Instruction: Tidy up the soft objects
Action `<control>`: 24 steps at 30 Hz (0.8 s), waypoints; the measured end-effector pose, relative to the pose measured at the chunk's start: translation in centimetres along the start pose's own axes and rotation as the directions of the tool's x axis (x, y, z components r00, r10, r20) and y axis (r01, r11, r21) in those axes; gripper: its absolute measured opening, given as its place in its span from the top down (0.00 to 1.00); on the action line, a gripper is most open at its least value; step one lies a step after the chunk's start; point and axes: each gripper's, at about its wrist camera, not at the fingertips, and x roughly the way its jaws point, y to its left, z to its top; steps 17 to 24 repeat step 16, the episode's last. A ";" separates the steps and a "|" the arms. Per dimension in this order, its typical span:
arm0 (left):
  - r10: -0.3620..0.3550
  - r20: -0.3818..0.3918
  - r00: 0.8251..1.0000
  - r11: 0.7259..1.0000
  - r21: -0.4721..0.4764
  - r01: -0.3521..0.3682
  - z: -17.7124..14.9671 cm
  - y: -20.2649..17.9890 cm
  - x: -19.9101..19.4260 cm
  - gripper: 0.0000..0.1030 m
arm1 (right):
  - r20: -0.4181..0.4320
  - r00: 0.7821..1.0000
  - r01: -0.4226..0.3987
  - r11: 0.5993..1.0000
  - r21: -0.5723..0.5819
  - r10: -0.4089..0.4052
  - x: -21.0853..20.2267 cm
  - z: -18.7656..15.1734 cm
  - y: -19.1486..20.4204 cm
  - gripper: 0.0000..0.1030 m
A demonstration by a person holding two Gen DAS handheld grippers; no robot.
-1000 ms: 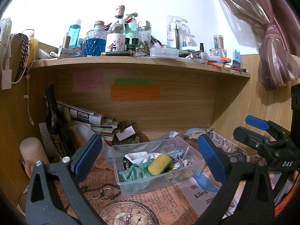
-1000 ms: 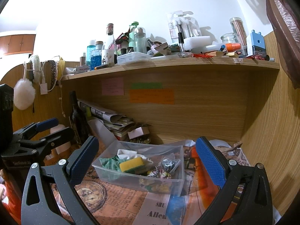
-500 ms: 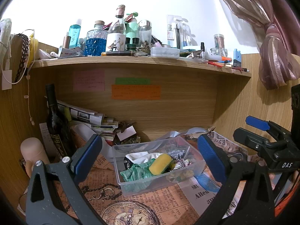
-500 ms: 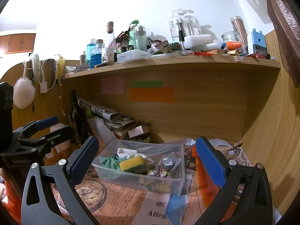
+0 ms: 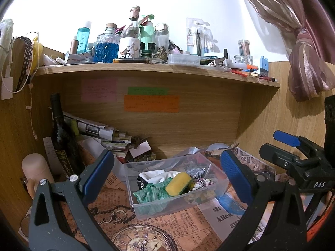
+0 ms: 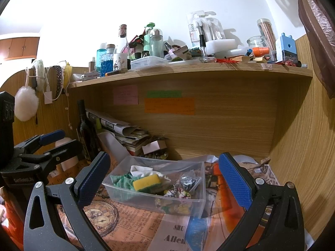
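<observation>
The left gripper (image 5: 166,173) has its fingers (image 5: 98,172) spread wide and grasping nothing, the blue pads standing either side of the clear plastic bin (image 5: 146,207) without touching it. The right gripper (image 6: 163,175) is likewise released, its fingers (image 6: 234,183) framing the same bin from a little further to the right. Both look set wide so that either could drop over an item in the bin; that is a judgement, not something shown.

The soft things sit together at the left end of the bin: a yellow sponge (image 5: 178,183) lying on top, a green striped cloth (image 5: 152,192) under and beside it, and a white cloth (image 5: 159,174) behind. Harder oddments, a crumpled foil piece (image 6: 187,181) and beads, crowd the right end, which is probably why the soft pieces need lifting out separately.

Both grippers hover above the table (image 5: 125,226), which is covered in printed newspaper-style paper, and point forward and slightly down into the shelf alcove. Each is visible at the edge of the other's view, so they are held side by side, near but apart. A dark bottle (image 5: 61,140) and stacked papers (image 5: 98,131) stand behind the bin.
</observation>
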 end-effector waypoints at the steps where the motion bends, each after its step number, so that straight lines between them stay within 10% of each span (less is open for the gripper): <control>1: 0.000 0.000 1.000 1.000 -0.002 0.000 0.0 0.0 0.0 0.00 | 0.000 1.000 0.001 1.000 0.000 -0.001 0.0 0.0 0.0 0.00; 24: -0.010 -0.021 1.000 1.000 -0.019 0.010 -0.3 0.0 0.3 0.00 | -0.018 1.000 -0.005 1.000 0.003 0.005 0.6 -0.4 0.0 0.00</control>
